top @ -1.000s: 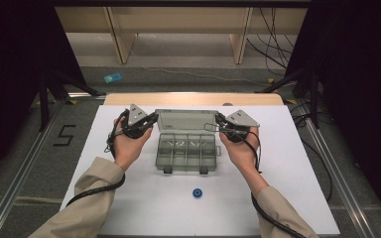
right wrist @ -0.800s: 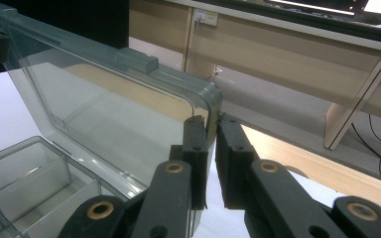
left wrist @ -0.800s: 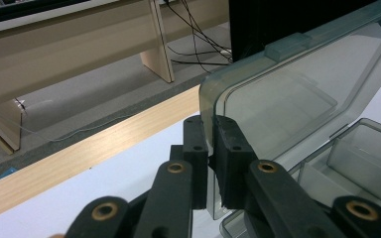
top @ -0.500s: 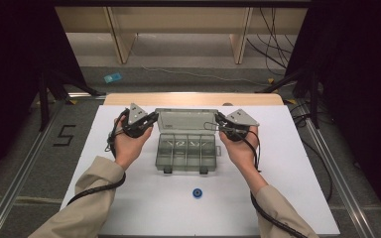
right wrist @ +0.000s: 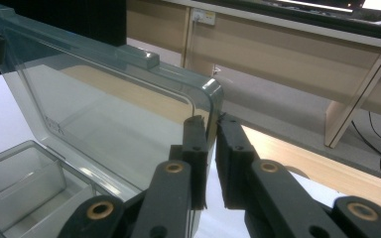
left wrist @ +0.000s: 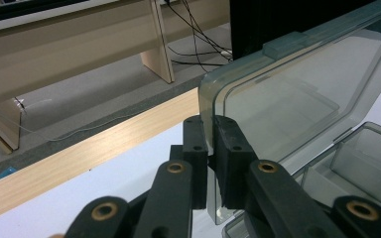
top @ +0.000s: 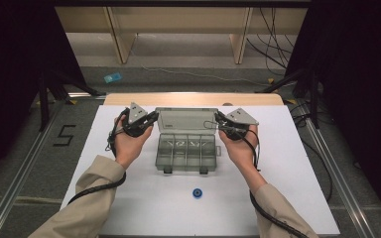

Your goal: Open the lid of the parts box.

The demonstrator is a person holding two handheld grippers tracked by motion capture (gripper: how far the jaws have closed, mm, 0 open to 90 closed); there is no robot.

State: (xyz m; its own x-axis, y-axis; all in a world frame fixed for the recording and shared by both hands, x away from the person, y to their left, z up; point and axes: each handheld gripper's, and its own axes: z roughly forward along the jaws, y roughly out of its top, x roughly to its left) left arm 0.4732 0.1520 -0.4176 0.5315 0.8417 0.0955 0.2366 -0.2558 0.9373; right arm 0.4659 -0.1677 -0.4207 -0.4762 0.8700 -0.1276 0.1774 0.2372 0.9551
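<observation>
A clear grey plastic organiser box (top: 186, 151) with several compartments sits in the middle of the white table, its lid (top: 186, 119) raised and leaning back. My left gripper (top: 152, 117) is shut on the lid's left edge (left wrist: 209, 119), the thin plastic pinched between its black jaws. My right gripper (top: 219, 118) is shut on the lid's right edge (right wrist: 212, 106) in the same way. In the right gripper view, empty compartments (right wrist: 25, 188) lie below the lid.
A small blue round piece (top: 197, 193) lies on the white table (top: 297, 163) in front of the box. A light wooden strip (top: 193, 98) runs along the table's far edge. Beyond it are wooden furniture legs and cables on the floor.
</observation>
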